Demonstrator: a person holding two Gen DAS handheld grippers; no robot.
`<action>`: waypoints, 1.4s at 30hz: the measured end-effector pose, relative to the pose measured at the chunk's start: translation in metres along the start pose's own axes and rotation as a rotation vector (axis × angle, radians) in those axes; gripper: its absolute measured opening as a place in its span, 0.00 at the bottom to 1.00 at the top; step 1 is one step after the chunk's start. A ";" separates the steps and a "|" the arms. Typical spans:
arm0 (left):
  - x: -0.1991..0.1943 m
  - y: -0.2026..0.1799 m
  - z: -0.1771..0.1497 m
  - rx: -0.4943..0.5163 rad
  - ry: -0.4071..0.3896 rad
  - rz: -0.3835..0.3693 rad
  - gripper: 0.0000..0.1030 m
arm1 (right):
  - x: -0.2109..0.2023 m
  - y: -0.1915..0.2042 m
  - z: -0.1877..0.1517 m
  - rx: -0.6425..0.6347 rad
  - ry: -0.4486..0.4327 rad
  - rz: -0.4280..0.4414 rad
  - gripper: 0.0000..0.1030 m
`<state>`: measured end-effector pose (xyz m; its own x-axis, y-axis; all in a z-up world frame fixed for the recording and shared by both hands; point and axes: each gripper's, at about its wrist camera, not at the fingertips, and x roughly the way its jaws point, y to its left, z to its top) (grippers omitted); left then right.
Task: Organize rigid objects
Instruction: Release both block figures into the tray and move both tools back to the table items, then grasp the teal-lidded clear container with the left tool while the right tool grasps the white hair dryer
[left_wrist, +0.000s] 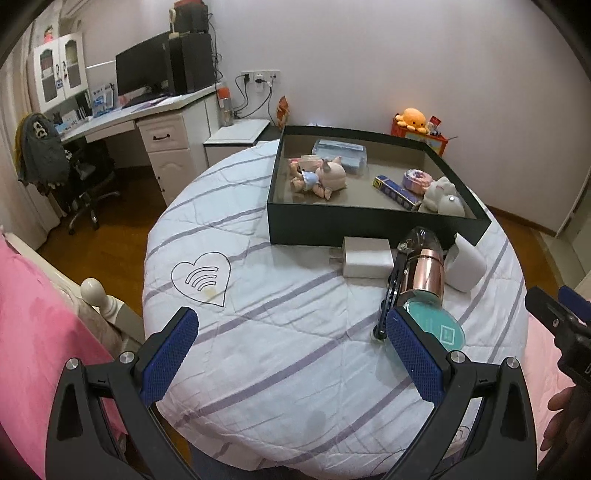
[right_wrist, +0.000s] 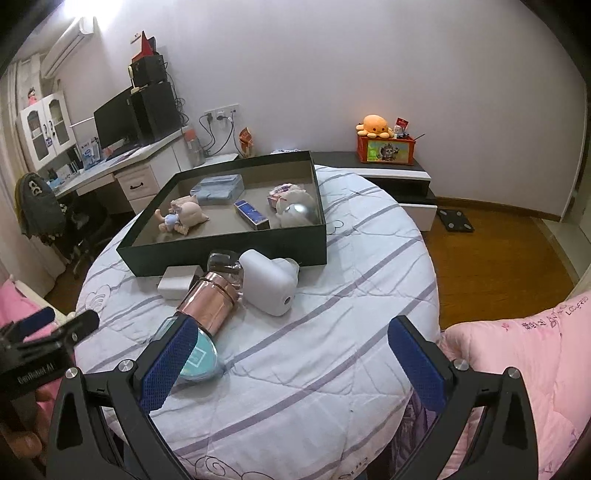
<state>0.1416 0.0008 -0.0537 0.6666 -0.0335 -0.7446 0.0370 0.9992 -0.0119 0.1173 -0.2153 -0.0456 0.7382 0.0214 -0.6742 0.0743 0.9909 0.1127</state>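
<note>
Both grippers, left (left_wrist: 291, 354) and right (right_wrist: 293, 363), gape empty; next, grasp the bottle (right_wrist: 212, 301) at 11 o'clock for the box (right_wrist: 229, 251)

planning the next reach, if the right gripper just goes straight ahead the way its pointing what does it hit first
Probably the white device lying on the striped cover, with the black box just behind it. The open right gripper has bare cover directly ahead first; the rose-gold bottle sits left of its line. Depth is uncertain.

Right tongs (right_wrist: 293, 354) spread wide above striped bedding (right_wrist: 314, 332), rose-gold bottle (right_wrist: 210, 306) lying before dark tray (right_wrist: 229, 251)
</note>
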 end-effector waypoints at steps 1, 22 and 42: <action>0.000 0.000 0.000 0.000 0.002 -0.001 1.00 | 0.000 0.000 0.000 -0.002 0.002 0.001 1.00; 0.010 -0.041 -0.018 0.090 0.021 -0.110 1.00 | 0.019 -0.010 0.005 0.012 0.038 -0.009 1.00; 0.047 -0.078 -0.023 0.047 0.076 -0.114 1.00 | 0.057 -0.030 0.004 0.020 0.101 0.076 1.00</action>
<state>0.1530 -0.0784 -0.1033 0.5983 -0.1431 -0.7884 0.1449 0.9870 -0.0692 0.1605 -0.2441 -0.0845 0.6710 0.1109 -0.7331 0.0347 0.9830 0.1804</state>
